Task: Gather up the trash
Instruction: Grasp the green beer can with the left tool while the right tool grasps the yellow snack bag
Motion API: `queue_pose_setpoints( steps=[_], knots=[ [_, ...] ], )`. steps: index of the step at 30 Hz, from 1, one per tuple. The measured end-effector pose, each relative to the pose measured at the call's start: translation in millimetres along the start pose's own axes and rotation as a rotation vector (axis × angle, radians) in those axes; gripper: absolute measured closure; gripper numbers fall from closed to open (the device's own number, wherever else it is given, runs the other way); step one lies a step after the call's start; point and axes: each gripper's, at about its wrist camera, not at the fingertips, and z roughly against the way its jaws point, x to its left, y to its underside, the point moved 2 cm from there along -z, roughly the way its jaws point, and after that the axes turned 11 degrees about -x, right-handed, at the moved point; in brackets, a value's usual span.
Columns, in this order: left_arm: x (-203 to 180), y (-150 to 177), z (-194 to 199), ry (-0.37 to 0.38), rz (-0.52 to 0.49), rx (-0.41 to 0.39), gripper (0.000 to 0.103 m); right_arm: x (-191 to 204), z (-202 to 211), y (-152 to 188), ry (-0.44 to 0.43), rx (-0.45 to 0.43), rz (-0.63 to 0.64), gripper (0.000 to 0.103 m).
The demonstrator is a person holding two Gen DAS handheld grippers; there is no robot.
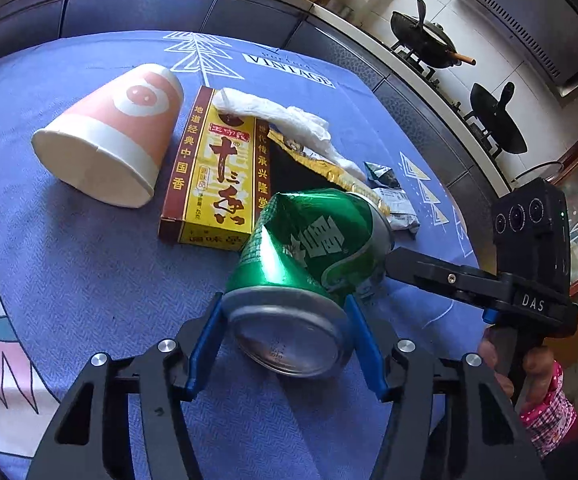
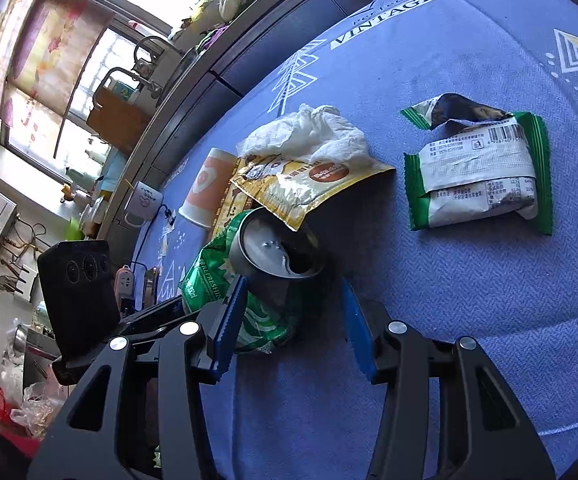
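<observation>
Our left tongs (image 1: 287,344) were clamped on the base end of a crushed green aluminium drinks can (image 1: 309,248), a blue pad pressed against each side of its silver rim. Our right tongs (image 2: 293,324) stood apart at the can's opened top end: the left pad lay against the dented green wall, the right pad was clear of it, with bare cloth between, so that pair gripped nothing. The can lay tilted on the blue patterned cloth of the surface (image 1: 89,272); whether it had left the cloth we could not tell.

Beyond the can, everything else looked untouched. A yellow and brown cardboard seasoning box (image 1: 217,176) lay flat just beside it, with a pink and white paper cup (image 1: 109,140) on its side next to the box. A crumpled white tissue (image 2: 313,136) rested on a torn yellow foil packet (image 2: 297,188), whose corner overhung the can's top. A green and white snack wrapper (image 2: 481,172) lay well apart to the right.

We judged the job barely begun: one piece gripped, five pieces waiting, and no bin or bag for them in view.
</observation>
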Motion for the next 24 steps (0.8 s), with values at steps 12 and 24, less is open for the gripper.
queue_pose_setpoints(
  steps=[12, 24],
  knots=[
    [19, 6, 65, -0.012, 0.014, -0.082, 0.045, -44, -22, -32, -0.045, -0.051, -0.326, 0.066],
    [-3, -11, 79, 0.014, -0.014, -0.132, 0.049, -8, -2, -10, -0.128, -0.003, -0.215, 0.102]
  ],
)
